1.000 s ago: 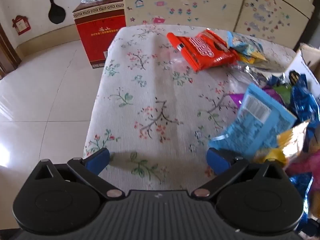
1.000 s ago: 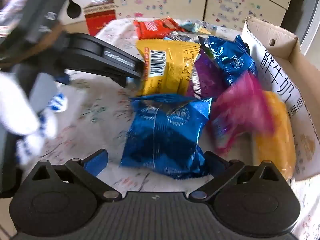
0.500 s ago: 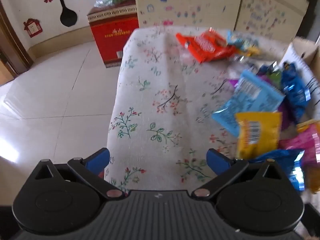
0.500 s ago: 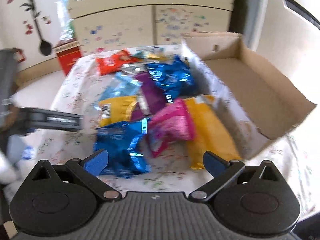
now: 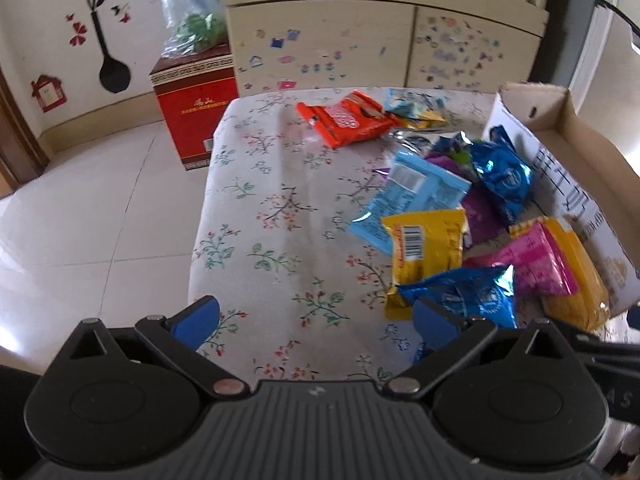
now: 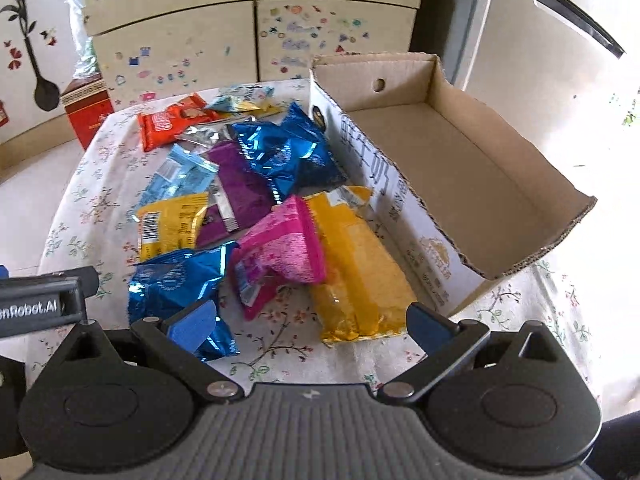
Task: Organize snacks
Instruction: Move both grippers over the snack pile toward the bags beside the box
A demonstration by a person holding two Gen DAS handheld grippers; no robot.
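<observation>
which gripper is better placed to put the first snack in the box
Right, probably. The right gripper is open, facing the snack pile with the pink packet just ahead and the cardboard box beside it. The left gripper faces mostly bare tablecloth.

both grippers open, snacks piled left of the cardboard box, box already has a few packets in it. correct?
Not quite: the cardboard box is empty, as the right wrist view shows. The snacks do lie on the table beside it, and the left gripper and right gripper are open.

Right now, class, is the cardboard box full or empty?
Empty. The right wrist view shows the cardboard box open-topped with its bare brown floor in view; every snack packet lies outside it on the floral tablecloth.
</observation>
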